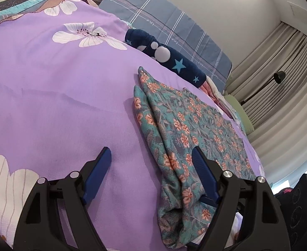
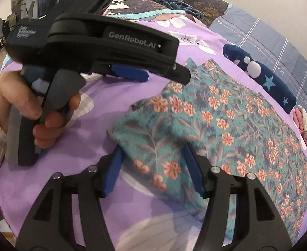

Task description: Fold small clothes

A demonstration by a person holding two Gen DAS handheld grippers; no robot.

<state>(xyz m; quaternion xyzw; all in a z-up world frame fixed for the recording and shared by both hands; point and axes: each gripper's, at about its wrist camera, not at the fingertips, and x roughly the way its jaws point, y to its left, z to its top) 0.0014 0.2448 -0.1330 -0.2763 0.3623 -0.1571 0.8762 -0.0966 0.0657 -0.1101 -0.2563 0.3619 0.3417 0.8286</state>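
A teal garment with orange flowers (image 1: pixel 184 125) (image 2: pixel 226 121) lies partly folded on the purple bedspread (image 1: pixel 59 94) (image 2: pixel 86 179). In the left wrist view my left gripper (image 1: pixel 151 156) is open just above the bed; its right finger rests over the garment's left edge and its left finger is over bare spread. A hand holds that same gripper (image 2: pixel 168 77) at the upper left of the right wrist view. My right gripper (image 2: pixel 153 156) hangs open over the garment's near corner. The cloth lies loose between its blue pads (image 2: pixel 113 167).
A rolled navy cloth with stars and white dots (image 1: pixel 168 56) (image 2: pixel 262 75) lies beyond the garment. Pink and white folded clothes (image 1: pixel 214 92) (image 2: pixel 306 125) sit beside it. A blue-grey checked pillow (image 1: pixel 163 21), curtains (image 1: pixel 289 52) and a black lamp (image 1: pixel 278 77) stand behind.
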